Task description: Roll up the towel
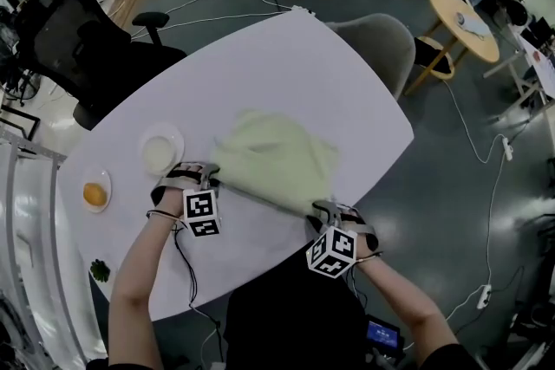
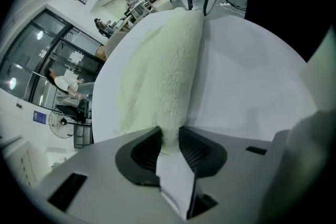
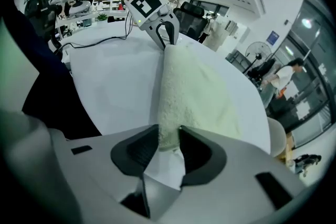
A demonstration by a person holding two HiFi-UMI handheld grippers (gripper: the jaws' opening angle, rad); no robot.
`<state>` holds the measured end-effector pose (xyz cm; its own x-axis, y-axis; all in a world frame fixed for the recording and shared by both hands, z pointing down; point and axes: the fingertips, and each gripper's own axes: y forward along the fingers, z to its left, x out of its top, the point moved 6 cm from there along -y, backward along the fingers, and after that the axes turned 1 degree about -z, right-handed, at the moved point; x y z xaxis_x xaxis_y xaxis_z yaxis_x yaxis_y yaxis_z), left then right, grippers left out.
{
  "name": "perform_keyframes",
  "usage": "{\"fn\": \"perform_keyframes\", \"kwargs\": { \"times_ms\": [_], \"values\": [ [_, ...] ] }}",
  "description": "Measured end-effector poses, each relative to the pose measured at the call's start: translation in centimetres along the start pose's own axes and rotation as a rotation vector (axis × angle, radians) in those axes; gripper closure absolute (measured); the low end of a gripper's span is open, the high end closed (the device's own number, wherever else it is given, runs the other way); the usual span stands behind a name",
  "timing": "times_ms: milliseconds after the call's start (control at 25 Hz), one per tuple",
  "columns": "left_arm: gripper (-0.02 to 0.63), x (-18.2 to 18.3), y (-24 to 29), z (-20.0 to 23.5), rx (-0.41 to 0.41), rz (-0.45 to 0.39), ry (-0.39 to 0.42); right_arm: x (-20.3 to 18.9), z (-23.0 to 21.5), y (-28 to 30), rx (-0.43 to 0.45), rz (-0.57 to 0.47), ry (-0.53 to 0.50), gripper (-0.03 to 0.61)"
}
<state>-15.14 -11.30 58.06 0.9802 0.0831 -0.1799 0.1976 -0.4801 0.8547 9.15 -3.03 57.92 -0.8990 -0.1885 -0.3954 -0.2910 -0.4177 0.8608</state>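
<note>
I am gripping the pale green towel (image 1: 276, 153) at both ends of its near edge, and it is lying rumpled on the white table (image 1: 338, 65), toward the side closest to me. My left gripper (image 2: 169, 140) is clamping the towel's near left corner. Its two dark pads are pressing on a bunched fold of the fleece, and the cloth is running away from the jaws as a raised ridge. My right gripper (image 3: 169, 143) is doing the same at the towel's near right corner, its jaws nipping a thick pinch of fabric between them. Each gripper is pointing steeply down and facing the other along the towel's edge, so that edge is stretching between them as one folded line, while the rest of the towel is spreading out beyond it, away from me. A white dish (image 1: 161, 153) is sitting near the towel on its left, and a plate (image 1: 94, 195) with something orange on it is resting further out on that side, well apart from the cloth. A small green thing (image 1: 100, 271) is lying even further off, left of the towel and nearer to me. Beyond the towel's far side, past the table's edge, a grey chair (image 1: 375, 43) is standing.
</note>
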Motion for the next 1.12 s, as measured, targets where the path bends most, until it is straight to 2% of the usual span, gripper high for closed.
{"fn": "perform_keyframes", "kwargs": {
  "times_ms": [280, 440, 680, 800, 1000, 1120],
  "values": [
    [0.535, 0.0, 0.2, 0.5, -0.020, 0.026, 0.043, 0.3, -1.0, -0.4, 0.036, -0.015, 0.032, 0.507],
    [0.543, 0.1, -0.8, 1.1, -0.017, 0.025, 0.073, 0.6, -1.8, -1.5, 0.037, -0.033, 0.052, 0.517],
    [0.543, -0.2, -3.6, 1.3, -0.012, 0.006, 0.067, 1.8, -1.9, -3.9, 0.061, -0.071, 0.091, 0.520],
    [0.543, -0.7, -4.9, 0.0, -0.056, 0.010, 0.068, 2.1, -0.5, -4.7, 0.115, -0.082, 0.112, 0.520],
    [0.543, -1.9, -6.6, -2.7, -0.169, 0.024, 0.056, 2.4, 2.2, -5.4, 0.254, -0.095, 0.183, 0.520],
    [0.541, -2.3, -6.7, -2.9, -0.185, 0.028, 0.038, 2.7, 2.6, -5.1, 0.267, -0.095, 0.192, 0.518]
  ]
}}
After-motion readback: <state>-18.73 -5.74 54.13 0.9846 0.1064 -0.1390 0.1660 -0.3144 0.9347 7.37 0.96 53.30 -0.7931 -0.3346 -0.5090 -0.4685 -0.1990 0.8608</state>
